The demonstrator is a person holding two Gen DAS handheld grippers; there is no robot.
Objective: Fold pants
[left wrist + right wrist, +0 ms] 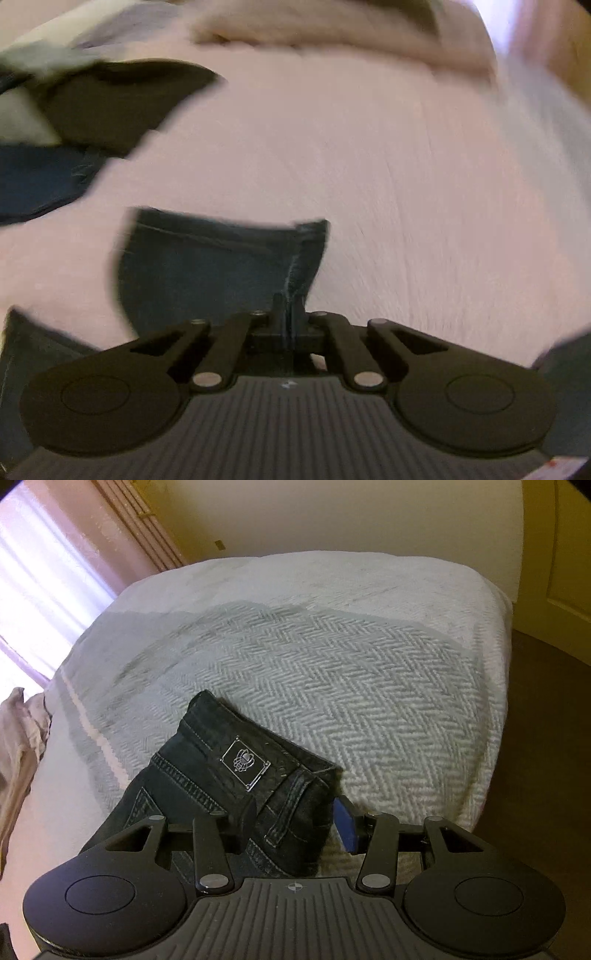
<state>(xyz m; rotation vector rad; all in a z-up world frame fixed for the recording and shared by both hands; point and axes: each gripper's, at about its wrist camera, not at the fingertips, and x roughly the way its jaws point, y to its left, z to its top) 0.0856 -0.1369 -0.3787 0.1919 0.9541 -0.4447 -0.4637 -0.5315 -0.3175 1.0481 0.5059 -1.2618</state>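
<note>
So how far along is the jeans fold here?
Early. Done: nothing looks neatly folded yet. In hand: the left tongs are shut on a hem of the jeans; the right tongs stand open around the waistband, gripping nothing. Left: the folds themselves.

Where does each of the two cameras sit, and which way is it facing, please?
Left wrist: rides the left gripper, angled down at a pink bedsheet; closed fingers pinch a jeans leg.
Right wrist: rides the right gripper, angled down at a herringbone blanket; its parted fingers straddle the jeans waistband.
Shared: dark jeans on the bed; no hand shows in either.
</note>
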